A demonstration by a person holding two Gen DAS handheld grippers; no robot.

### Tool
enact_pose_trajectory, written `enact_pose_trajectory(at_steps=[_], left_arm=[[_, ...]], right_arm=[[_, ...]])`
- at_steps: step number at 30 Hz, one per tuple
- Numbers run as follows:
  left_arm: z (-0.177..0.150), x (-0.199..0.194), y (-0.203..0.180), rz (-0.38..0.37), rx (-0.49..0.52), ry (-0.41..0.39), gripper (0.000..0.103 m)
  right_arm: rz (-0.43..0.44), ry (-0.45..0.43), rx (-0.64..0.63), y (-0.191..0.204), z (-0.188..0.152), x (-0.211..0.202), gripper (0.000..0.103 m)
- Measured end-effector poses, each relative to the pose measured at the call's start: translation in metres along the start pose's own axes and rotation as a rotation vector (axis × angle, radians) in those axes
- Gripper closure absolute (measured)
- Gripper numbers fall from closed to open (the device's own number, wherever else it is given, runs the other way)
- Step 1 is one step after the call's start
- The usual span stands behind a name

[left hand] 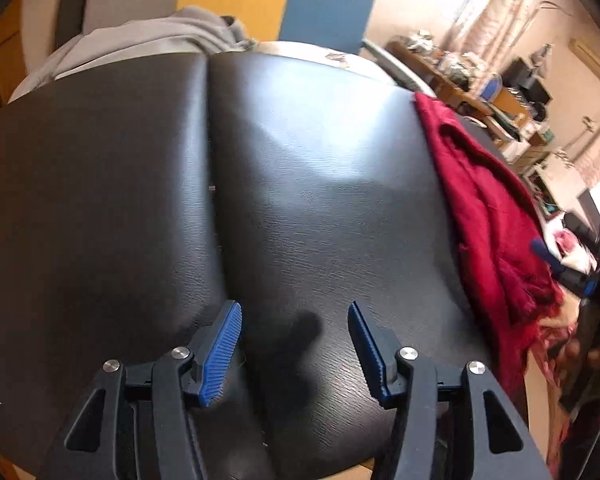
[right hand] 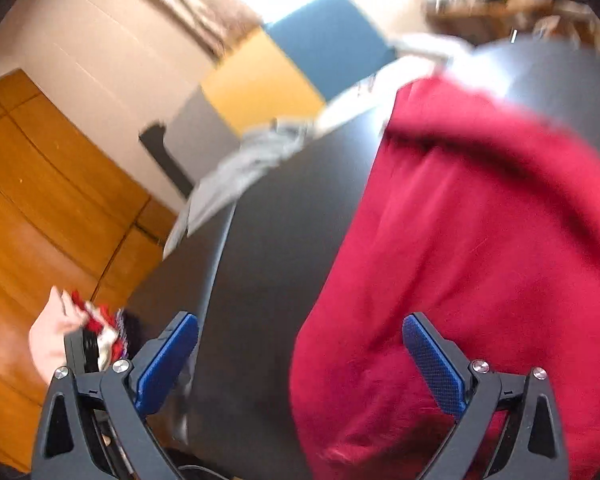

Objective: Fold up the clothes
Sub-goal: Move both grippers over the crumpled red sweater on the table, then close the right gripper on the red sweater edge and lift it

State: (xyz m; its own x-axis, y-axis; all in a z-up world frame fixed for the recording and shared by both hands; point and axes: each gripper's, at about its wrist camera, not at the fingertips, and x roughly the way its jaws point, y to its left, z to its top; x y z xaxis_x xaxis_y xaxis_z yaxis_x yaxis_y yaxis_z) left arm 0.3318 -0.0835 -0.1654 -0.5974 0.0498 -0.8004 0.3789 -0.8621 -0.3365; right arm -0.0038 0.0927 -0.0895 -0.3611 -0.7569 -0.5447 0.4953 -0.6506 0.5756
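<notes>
Left wrist view: the left gripper [left hand: 296, 344] is hanging over bare black pad [left hand: 300, 200], jaws standing apart with nothing between them. A seam is running up the pad left of centre. The red cloth [left hand: 484, 216] is lying bunched along the pad's right edge, part of it spilling over the side; a fringed end is showing low on that side. A grey garment [left hand: 148, 36] is sitting at the pad's far left end, well apart from the red one. The right gripper [left hand: 572, 268] is showing at the frame's right edge, blurred, just beside the red cloth.

Right wrist view: the picture is smearing with motion. The right gripper [right hand: 300, 364] is holding its jaws wide; the red cloth [right hand: 480, 260] is filling the right half and passing under the right-hand pad [right hand: 436, 368]. Contact cannot be told; no pinch is showing. The grey garment [right hand: 244, 160] is lying at the far edge. A hand [right hand: 48, 336] is showing low left.

Handling, judged: the cloth is looking soft, light and limp, creasing easily; it is likely to sag and slide on the smooth pad. Best hold seems to be a hem or corner, one gripper each, pulling flat onto the clear pad before folding. The loose fringe may snag.
</notes>
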Motion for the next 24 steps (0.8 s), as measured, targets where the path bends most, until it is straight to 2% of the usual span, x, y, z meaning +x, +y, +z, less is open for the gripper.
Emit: enact_pose_trajectory(at_steps=[3,5,6,8,10,12,14,15,19,20,22,24], left_arm=[[0.010,0.002,-0.011,-0.025,0.002,0.023,0.047],[0.013,-0.010,-0.003,-0.037,0.015,0.043,0.047],[0.015,-0.015,0.001,-0.040,0.021,0.053,0.047],[0.015,-0.017,0.000,-0.044,0.025,0.068,0.047],[0.037,-0.011,-0.020,-0.035,0.024,0.087,0.047],[0.036,-0.019,-0.013,-0.025,0.030,0.089,0.047],[0.051,-0.034,0.002,-0.022,0.040,0.102,0.046],[0.051,-0.040,0.006,-0.019,0.041,0.103,0.046],[0.053,-0.053,0.030,-0.010,0.058,0.104,0.046],[0.057,-0.053,0.036,-0.008,0.064,0.106,0.046],[0.087,-0.034,0.031,-0.005,0.085,0.109,0.045],[0.108,-0.016,0.026,-0.001,0.105,0.109,0.044]], right_arm=[[-0.166,-0.138,-0.040,-0.008,0.016,-0.042,0.000],[-0.281,-0.194,-0.030,-0.025,0.023,-0.069,0.000],[-0.332,-0.198,0.008,-0.040,0.032,-0.081,0.000],[-0.411,-0.188,0.083,-0.067,0.025,-0.099,0.000],[-0.484,-0.188,0.154,-0.097,0.014,-0.125,0.002],[-0.549,-0.176,0.215,-0.128,0.006,-0.147,0.011],[-0.566,-0.157,0.222,-0.141,0.011,-0.144,0.026],[-0.575,-0.135,0.220,-0.145,0.012,-0.138,0.028],[-0.583,-0.035,0.206,-0.155,0.010,-0.106,0.027],[-0.610,-0.025,0.167,-0.150,0.009,-0.096,0.023],[-0.652,-0.016,0.090,-0.146,0.002,-0.089,0.019],[-0.664,-0.021,0.072,-0.141,0.000,-0.088,0.020]])
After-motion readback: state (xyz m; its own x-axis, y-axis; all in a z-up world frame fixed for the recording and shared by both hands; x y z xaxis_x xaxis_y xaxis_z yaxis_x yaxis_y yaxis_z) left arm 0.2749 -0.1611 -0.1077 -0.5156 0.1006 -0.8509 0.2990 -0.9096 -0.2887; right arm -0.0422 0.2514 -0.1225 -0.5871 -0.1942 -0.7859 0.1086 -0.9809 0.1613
